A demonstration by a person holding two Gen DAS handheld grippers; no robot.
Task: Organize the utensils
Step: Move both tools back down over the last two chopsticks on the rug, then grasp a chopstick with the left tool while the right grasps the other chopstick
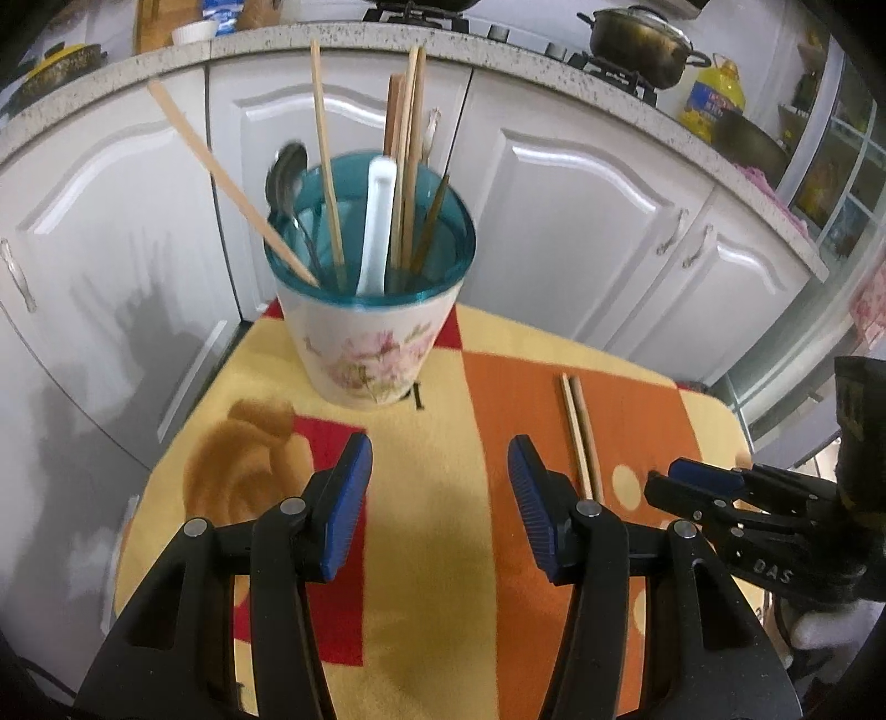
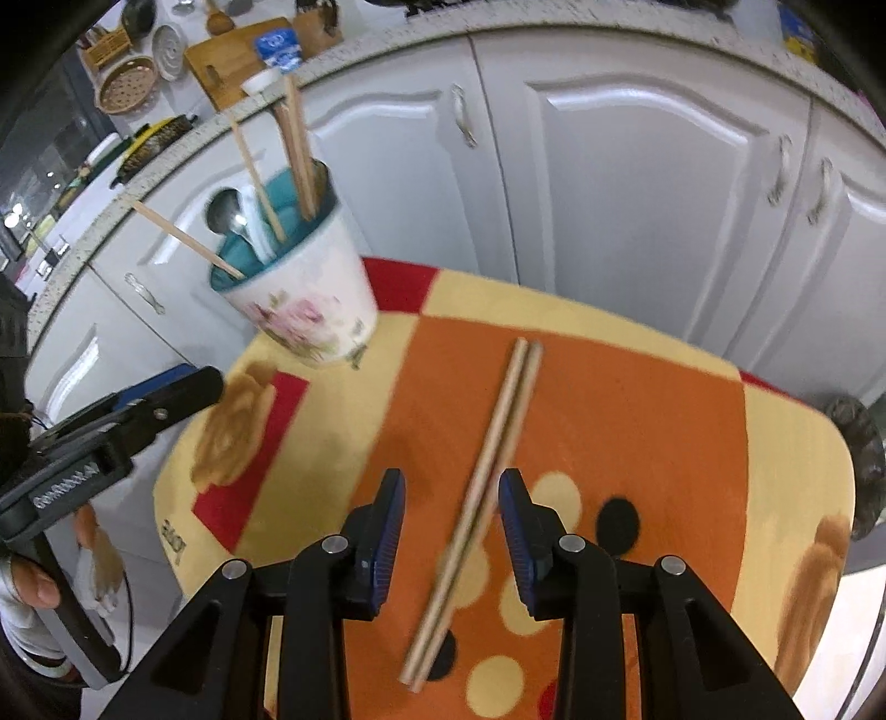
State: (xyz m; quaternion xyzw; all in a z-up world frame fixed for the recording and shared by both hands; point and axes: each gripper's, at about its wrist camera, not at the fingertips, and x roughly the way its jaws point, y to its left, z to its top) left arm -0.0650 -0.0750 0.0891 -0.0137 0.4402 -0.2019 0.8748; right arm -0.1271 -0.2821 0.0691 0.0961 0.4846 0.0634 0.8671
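A pair of wooden chopsticks (image 2: pixel 487 471) lies on the patterned mat (image 2: pixel 637 399), side by side. My right gripper (image 2: pixel 451 523) hovers over them, jaws apart on either side, pads not touching the wood. The same chopsticks (image 1: pixel 580 435) show in the left wrist view, right of my left gripper (image 1: pixel 440 498), which is open over bare mat (image 1: pixel 432 554). A floral cup (image 1: pixel 371 343) with a teal rim holds several chopsticks, a metal spoon (image 1: pixel 285 177) and a white spoon (image 1: pixel 376 221). The cup (image 2: pixel 310 299) stands at the mat's far left in the right wrist view.
White cabinet doors (image 1: pixel 581 221) and a speckled counter edge (image 1: pixel 498 47) rise behind the small table. A pot (image 1: pixel 642 41) and an oil bottle (image 1: pixel 714 99) stand on the counter. The right gripper (image 1: pixel 703 482) shows at the right edge, the left gripper (image 2: pixel 166 393) at the left.
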